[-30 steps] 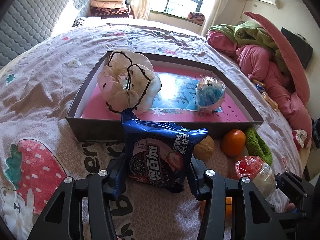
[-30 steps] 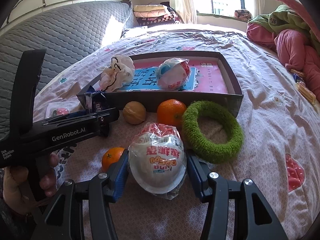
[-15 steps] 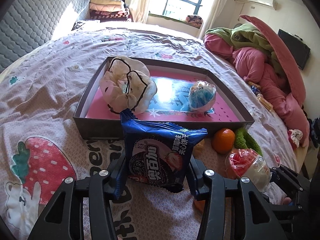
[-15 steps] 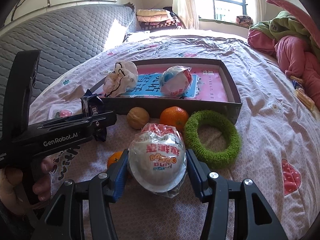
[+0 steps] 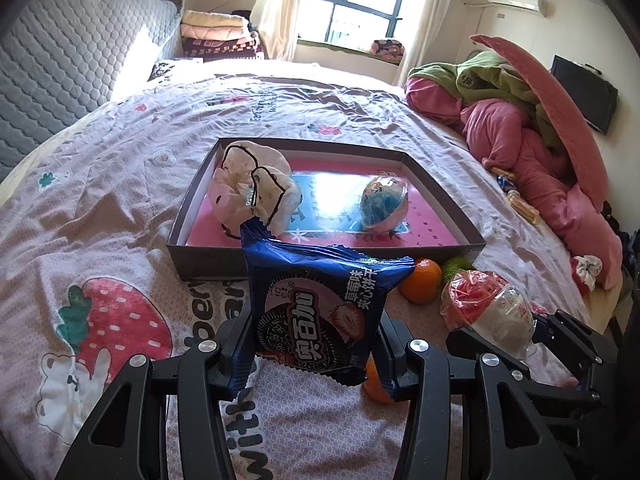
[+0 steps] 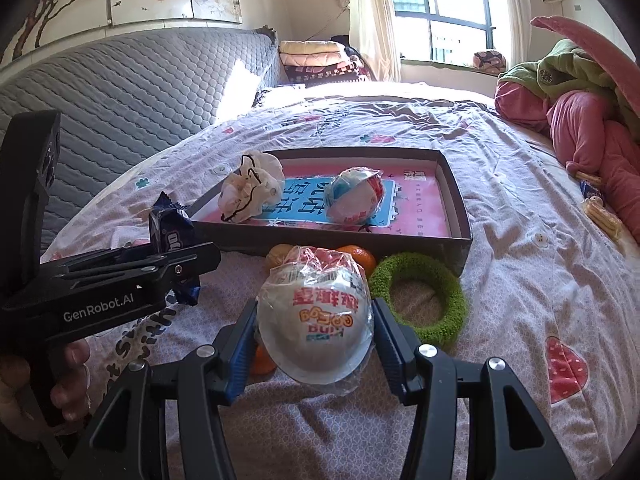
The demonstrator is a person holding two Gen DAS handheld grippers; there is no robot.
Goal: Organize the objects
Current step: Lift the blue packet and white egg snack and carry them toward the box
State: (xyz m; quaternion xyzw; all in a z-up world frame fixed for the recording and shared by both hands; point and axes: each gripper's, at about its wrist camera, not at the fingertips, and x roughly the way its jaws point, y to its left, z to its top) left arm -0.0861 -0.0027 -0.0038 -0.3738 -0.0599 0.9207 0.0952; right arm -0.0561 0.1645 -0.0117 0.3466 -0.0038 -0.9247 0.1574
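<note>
Your left gripper (image 5: 312,360) has its jaws pinching a dark blue foil biscuit packet (image 5: 316,312), held upright above the pink patterned bedsheet (image 5: 100,200). Your right gripper (image 6: 314,354) has its jaws clamped on the sides of a white egg-shaped toy in clear wrap (image 6: 316,320), also lifted off the sheet. Your hand (image 6: 24,384) on the left gripper's handle shows at the near left of the right wrist view.

Just beyond the egg lie two oranges (image 6: 358,256), a brownish round fruit (image 6: 278,254) and, to the right, a green fuzzy ring (image 6: 420,300).

Farther on sits the shallow dark cardboard box with a pink printed floor (image 6: 452,196). Inside it, at the left, is a crumpled white plastic bag with black edging (image 6: 252,186); near its middle, a second wrapped egg toy, blue and red (image 6: 354,196).

At the far right lies a heap of pink and green bedding (image 5: 532,128).
</note>
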